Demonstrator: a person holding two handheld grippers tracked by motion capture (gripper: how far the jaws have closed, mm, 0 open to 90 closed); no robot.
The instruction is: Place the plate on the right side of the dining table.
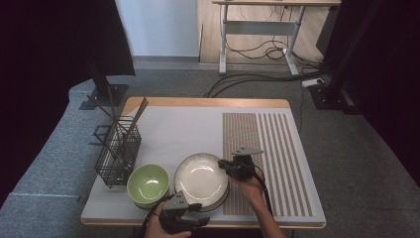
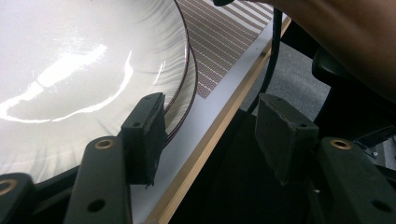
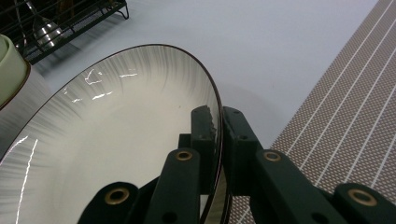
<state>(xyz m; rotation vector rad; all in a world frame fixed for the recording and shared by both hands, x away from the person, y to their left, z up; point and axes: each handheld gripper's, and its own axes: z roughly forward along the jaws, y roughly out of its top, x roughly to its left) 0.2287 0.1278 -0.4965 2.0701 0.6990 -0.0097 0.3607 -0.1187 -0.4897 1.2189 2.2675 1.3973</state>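
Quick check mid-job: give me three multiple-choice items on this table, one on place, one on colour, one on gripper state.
1. The bowl sits where from the top plate?
A left
B right
C on it
2. The bowl's colour?
A blue
B green
C red
3. The right gripper is:
A open, away from the plate
B shut on the plate's rim
C holding chopsticks

Answers: 1 A, high view shows it beside the plate's left edge. 2 B, pale green glaze. 3 B, its jaws pinch the rim between them.

plate (image 1: 200, 179): cream, grey streaks toward dark brown rim, clamped in black right gripper (image 3: 218, 122) | bowl (image 1: 147, 184): pale green, beyond plate | mat (image 1: 277, 163): brown weave, white stripes, beside gripper | rack (image 1: 118, 151): black wire
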